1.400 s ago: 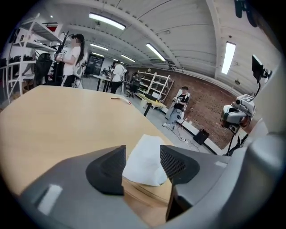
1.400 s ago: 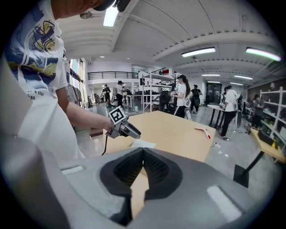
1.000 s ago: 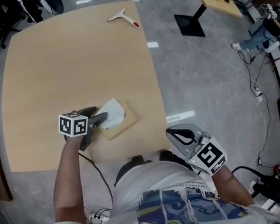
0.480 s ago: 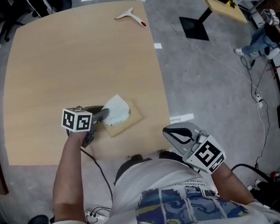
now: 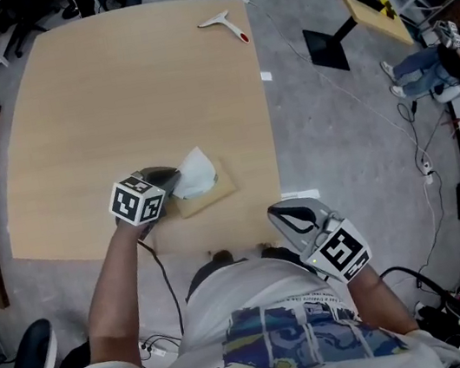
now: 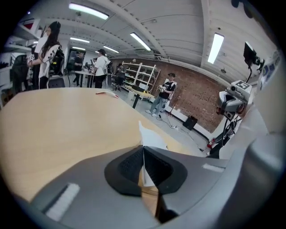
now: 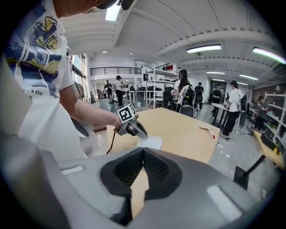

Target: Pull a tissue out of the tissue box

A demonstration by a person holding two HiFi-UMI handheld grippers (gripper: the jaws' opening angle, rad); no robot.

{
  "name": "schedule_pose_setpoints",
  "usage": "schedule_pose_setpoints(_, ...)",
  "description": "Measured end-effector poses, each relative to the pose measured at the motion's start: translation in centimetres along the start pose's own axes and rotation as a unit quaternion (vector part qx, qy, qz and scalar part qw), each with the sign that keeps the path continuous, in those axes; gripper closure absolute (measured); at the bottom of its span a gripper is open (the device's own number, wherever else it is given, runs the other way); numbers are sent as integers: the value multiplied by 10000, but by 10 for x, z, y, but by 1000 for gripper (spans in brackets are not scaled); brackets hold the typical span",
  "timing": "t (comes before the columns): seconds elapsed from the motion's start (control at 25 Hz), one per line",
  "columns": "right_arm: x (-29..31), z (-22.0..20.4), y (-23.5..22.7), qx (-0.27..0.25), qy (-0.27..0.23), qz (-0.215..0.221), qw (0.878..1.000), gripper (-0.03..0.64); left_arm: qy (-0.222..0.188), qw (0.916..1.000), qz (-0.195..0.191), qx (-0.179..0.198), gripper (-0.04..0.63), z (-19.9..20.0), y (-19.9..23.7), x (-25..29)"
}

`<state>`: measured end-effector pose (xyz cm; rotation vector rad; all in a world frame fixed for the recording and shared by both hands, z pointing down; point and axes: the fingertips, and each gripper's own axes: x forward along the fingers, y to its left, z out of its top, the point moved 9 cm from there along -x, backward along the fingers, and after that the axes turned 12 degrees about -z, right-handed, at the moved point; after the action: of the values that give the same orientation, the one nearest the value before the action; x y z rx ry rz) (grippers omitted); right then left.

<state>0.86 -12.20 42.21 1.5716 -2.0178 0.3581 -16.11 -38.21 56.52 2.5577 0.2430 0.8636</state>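
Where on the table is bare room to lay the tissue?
The table is bare beyond the box up to the squeegee at the far edge, and along its left side. Only the near edge is crowded: the left gripper has just closed on the tissue.

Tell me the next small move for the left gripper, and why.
Probably draw the left gripper gently up and away from the tissue box. Its jaws have just closed on the tissue, which stands partly out of the box. The right gripper hangs off the table, so nothing steadies the box.
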Motion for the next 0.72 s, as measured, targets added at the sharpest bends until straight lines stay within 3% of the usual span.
schedule_pose_setpoints(0.32,-5,-4,-7,-13,-88,107,9999,614,86,9955,426,839,592,13,-30,-1)
schedule_pose_setpoints(0.72,-22,-16,-32,-51,-229,359,9991,614,151,9880,1013,1155,592,24,-66,1)
